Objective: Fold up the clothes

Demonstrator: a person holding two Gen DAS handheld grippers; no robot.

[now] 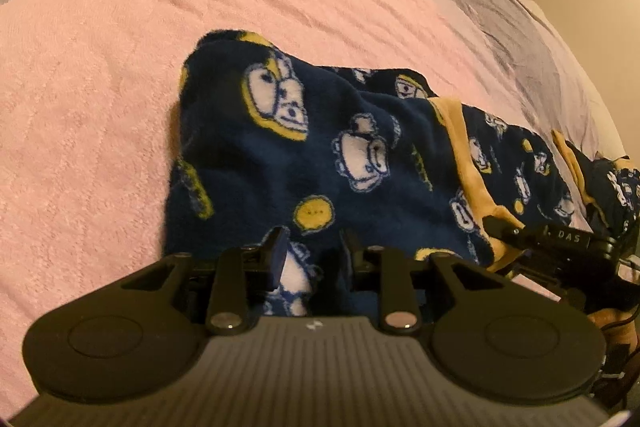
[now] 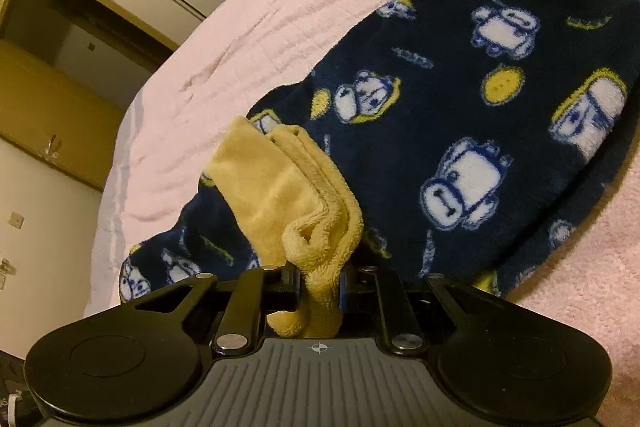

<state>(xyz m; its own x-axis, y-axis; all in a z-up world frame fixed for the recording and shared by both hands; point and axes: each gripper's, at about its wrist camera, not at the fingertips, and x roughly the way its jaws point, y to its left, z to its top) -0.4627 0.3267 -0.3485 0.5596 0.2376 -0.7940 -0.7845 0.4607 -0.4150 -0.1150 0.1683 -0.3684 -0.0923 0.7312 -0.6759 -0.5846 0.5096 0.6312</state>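
Both grippers gripping the fleece

Our left gripper [image 1: 312,259] pinches the navy fleece garment [image 1: 320,155], our right gripper [image 2: 320,291] its yellow cuff [image 2: 280,187] — jaws nearly closed; the garment's length stretches ahead of both, across the pink bedspread [image 1: 120,67].

Bed covered by a pink terry-textured blanket [image 1: 168,75], rumpled in shallow creases across its width. A grey sheet [image 1: 516,39] shows along the far edge in the left wrist view, and a grey patterned strip at the near left corner. Lying directly on the pink blanket: a navy fleece garment [image 2: 500,131] printed with white cartoon figures and yellow discs, trimmed in yellow cuff fabric [image 2: 280,187], bunched, partly folded over itself.
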